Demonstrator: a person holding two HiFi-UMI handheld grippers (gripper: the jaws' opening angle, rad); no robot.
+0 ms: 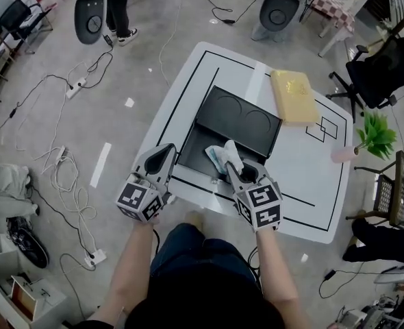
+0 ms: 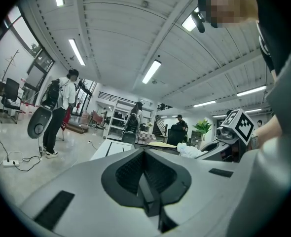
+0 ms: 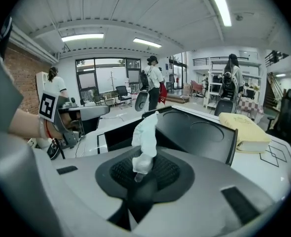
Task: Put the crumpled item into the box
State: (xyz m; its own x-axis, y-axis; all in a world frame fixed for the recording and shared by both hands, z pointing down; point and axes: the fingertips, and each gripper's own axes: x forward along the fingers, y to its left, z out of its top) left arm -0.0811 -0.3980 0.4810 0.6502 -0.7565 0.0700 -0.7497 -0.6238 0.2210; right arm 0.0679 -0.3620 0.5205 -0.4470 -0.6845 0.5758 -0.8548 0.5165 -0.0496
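R gripper point(image 1: 235, 173): I've got it clamped on the crumpled item point(image 1: 224, 157), a white and pale-blue wad sticking up past the jaws, over the near right part of the black box point(image 1: 194, 149). L gripper point(image 1: 162, 159) is closed, empty, just beside the box's near left corner. Lid point(image 1: 240, 118) w/ two round recesses tilts up at the far side. Bare tabletop point(image 1: 305, 177) on the right; yellow pad point(image 1: 294, 96) well apart.

Grey moulded shells on left gripper point(image 1: 166, 151) and right gripper point(image 1: 229, 166), tapering to the tips. Dark ribbed pads point(image 3: 163, 174) inside. Each has a marker cube point(image 1: 142, 199) with black-and-white squares. Person wears blue jeans point(image 1: 188, 244).
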